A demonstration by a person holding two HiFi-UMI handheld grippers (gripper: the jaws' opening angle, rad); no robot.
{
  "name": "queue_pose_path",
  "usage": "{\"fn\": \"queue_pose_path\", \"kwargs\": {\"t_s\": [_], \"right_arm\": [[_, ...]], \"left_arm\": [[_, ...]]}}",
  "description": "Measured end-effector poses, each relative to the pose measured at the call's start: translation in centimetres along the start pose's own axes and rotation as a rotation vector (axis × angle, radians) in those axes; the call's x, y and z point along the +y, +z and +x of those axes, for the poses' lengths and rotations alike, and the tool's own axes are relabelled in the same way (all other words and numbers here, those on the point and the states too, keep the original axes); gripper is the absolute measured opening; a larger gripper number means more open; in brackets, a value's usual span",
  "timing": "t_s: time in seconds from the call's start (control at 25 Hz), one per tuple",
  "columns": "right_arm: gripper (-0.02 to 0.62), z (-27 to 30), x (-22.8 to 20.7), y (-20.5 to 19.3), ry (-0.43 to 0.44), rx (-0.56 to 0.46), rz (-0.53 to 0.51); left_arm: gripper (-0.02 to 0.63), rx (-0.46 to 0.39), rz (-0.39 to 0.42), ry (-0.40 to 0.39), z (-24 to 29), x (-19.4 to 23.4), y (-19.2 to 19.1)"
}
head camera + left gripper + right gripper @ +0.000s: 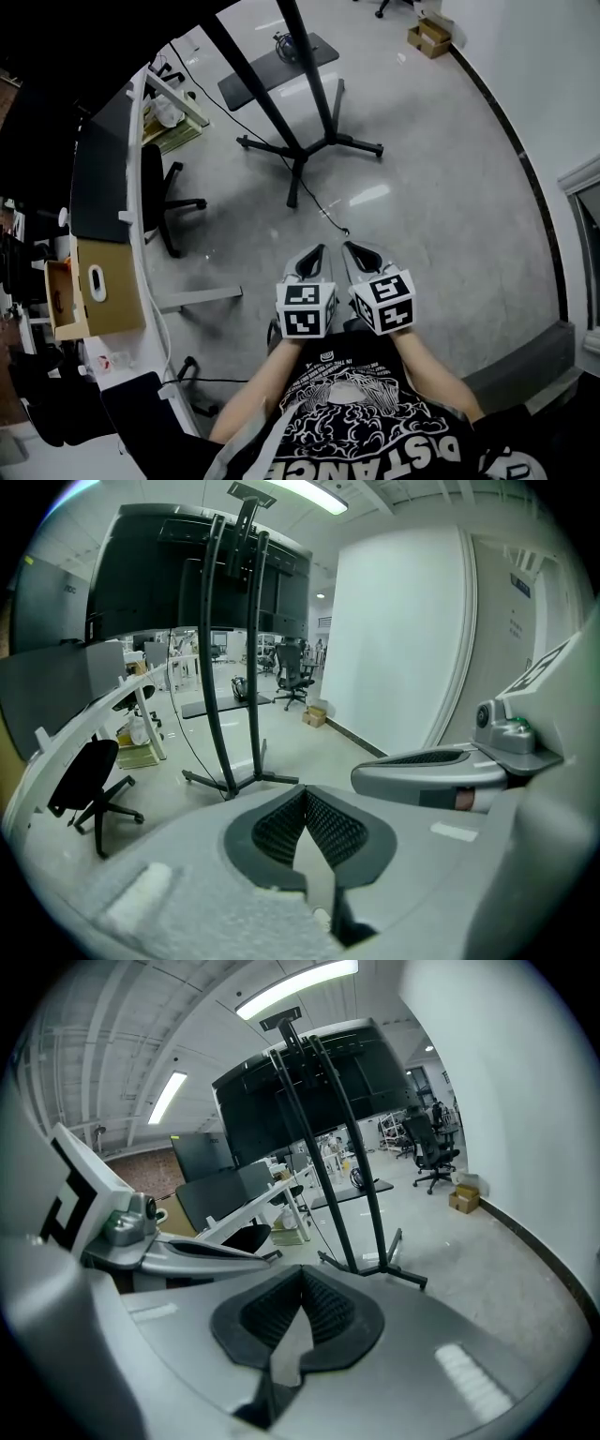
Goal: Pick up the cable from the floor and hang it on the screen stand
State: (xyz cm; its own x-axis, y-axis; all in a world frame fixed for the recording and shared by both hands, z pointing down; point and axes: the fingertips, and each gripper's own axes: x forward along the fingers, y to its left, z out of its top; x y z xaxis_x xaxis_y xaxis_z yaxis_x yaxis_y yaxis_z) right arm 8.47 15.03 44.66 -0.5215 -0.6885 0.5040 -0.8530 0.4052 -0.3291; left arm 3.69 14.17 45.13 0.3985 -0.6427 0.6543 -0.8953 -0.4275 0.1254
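Note:
A thin black cable [330, 217] trails over the grey floor from the desk side, past the stand's feet, and ends just ahead of my grippers. The black screen stand [309, 141] rises on splayed legs with a small shelf [277, 64] behind it. In the gripper views it carries a dark screen [178, 564] up high. My left gripper [312, 255] and right gripper [359, 253] are held side by side close to the person's body, above the floor. Both are shut with nothing between the pads [323, 827], well short of the cable.
On the left a long white desk [141, 234] holds a dark monitor [98, 183] and a cardboard box [94, 291]. A black office chair [164, 202] stands beside it. Small cartons [429, 36] sit by the white wall [553, 112] at the right.

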Motion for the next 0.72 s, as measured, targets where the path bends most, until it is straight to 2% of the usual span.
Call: {"fn": "queue_pose_path", "kwargs": {"t_s": [0.24, 0.56, 0.72], "right_arm": [[0.005, 1.5, -0.3, 1.2, 0.012, -0.005, -0.030], [0.005, 5.1, -1.0, 1.5, 0.007, 0.024, -0.044], [0.005, 7.6, -1.5, 0.9, -0.009, 0.075, -0.034]], "left_arm": [[0.002, -0.019, 0.023, -0.006, 1.7, 0.3, 1.6], [0.002, -0.006, -0.004, -0.028, 4.3, 2.9, 2.3], [0.002, 0.029, -0.028, -0.053, 6.2, 4.9, 2.0]]}}
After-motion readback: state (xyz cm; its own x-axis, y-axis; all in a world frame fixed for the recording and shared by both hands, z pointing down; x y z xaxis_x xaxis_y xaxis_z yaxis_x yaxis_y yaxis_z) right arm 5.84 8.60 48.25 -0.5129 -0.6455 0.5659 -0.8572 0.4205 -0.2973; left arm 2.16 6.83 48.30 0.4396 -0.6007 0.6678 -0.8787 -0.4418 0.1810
